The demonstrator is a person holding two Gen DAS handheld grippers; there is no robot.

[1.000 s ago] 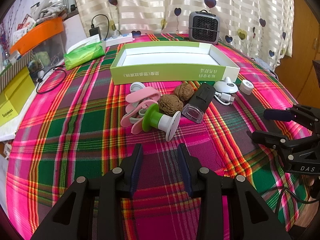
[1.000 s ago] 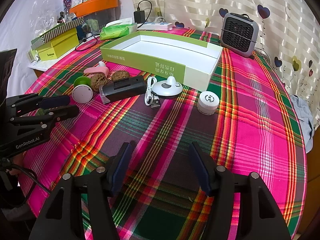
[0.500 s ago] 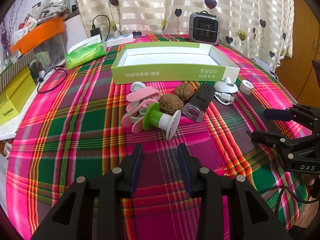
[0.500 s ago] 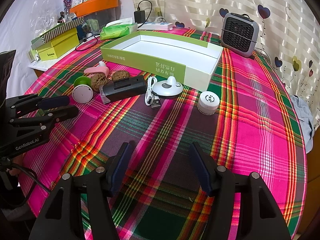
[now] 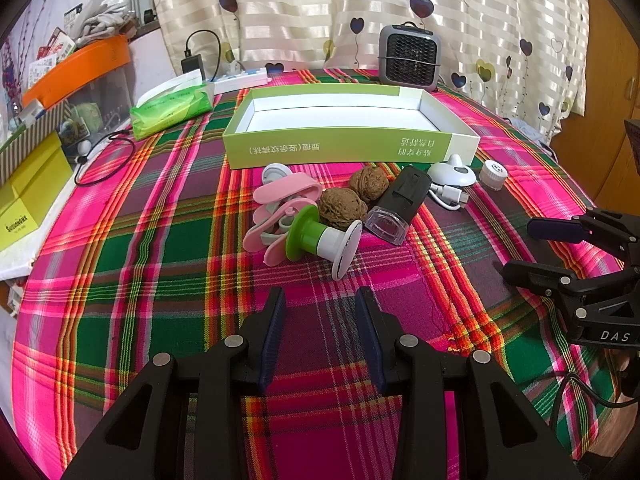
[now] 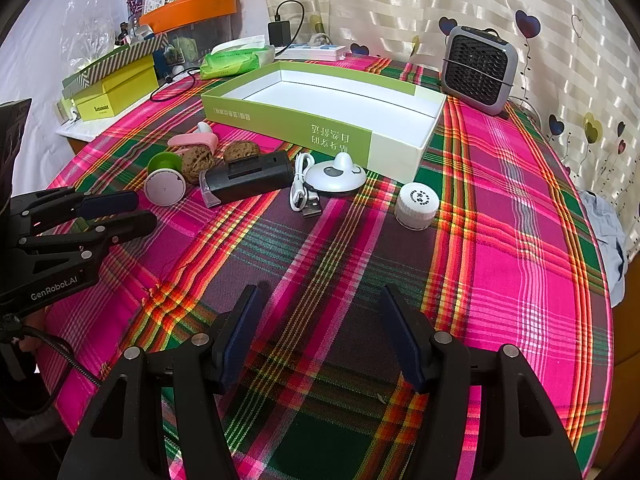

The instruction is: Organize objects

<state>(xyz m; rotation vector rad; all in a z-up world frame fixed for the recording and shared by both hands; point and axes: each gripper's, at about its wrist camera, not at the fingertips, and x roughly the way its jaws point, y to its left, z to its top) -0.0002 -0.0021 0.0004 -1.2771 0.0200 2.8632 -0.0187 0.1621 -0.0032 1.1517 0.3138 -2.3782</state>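
Almost nothing has changed over the last second: your left gripper (image 5: 320, 300) and right gripper (image 6: 320, 300) sit where they were, every loose item lies as before, and the green box (image 5: 340, 146) is still bare inside, so the sorting looks not yet begun. Both tongs are spread and hold nothing; the right pair gapes wider than the left. In the left wrist view, your left gripper hovers low over the plaid tablecloth (image 5: 140, 280), aimed at 12 o'clock toward the cluster just ahead: the green-and-white stopper (image 5: 320, 242) lies on its side nearest the tips, the pink clips (image 5: 280, 208) touch it at 11 o'clock, and two walnuts (image 5: 344, 208) sit just behind it, with the black device (image 5: 400, 204) at 1 o'clock leaning against them. Farther toward 1 o'clock are the white puck with its cable (image 5: 452, 174) and the small white cap (image 5: 493, 174), both just beside the box's near wall. Your right gripper shows at 3 o'clock in that view, level and turned inward toward the cluster. From the right wrist view, the cap (image 6: 416, 204) lies at 12 o'clock, well apart from the tips. I'd judge the stopper your easiest first pick, though it may roll.
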